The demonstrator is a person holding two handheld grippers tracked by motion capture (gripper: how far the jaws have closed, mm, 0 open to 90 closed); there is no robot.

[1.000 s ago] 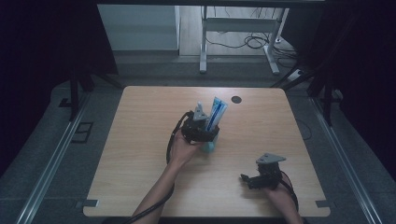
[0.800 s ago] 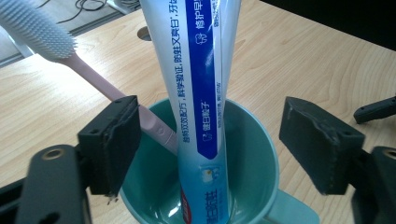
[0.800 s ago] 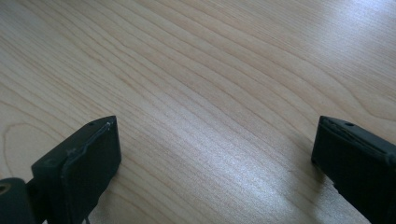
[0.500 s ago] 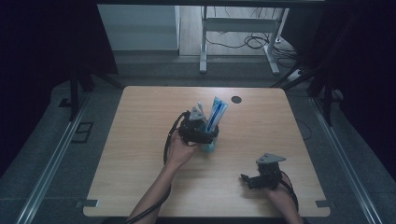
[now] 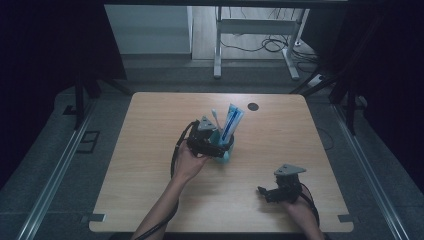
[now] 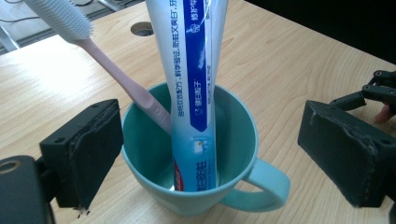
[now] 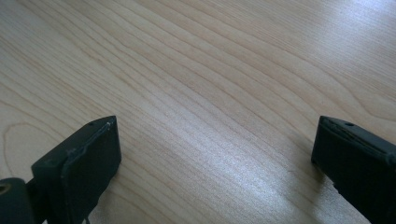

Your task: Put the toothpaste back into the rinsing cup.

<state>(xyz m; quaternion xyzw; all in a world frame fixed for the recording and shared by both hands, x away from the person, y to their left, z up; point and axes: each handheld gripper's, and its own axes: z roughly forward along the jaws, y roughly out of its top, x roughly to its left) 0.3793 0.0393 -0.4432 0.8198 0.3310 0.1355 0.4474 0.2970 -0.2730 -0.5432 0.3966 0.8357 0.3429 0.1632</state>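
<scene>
A teal mug (image 6: 243, 154) stands near the middle of the table (image 5: 150, 165). It holds an upright white and blue toothpaste tube (image 6: 191, 70) and a pink toothbrush (image 6: 107, 60) that leans left. My left gripper (image 6: 217, 144) straddles the mug (image 5: 223, 150). Its jaws have just been opening: the left pad sits by the rim and the right pad stands well clear. The tube (image 5: 231, 122) and brush (image 5: 215, 117) rise above the left gripper (image 5: 212, 145). My right gripper (image 5: 265, 192) rests open on bare wood near the front right, its jaws (image 7: 215, 154) holding nothing.
A dark round hole (image 5: 253, 106) sits in the tabletop behind the mug. Metal desk legs and cables (image 5: 260, 45) lie on the floor beyond the far edge. In the left gripper view the right gripper (image 6: 373, 91) shows at the right edge.
The left gripper has eased slightly back toward the person at the mug. The right gripper has stayed in place.
</scene>
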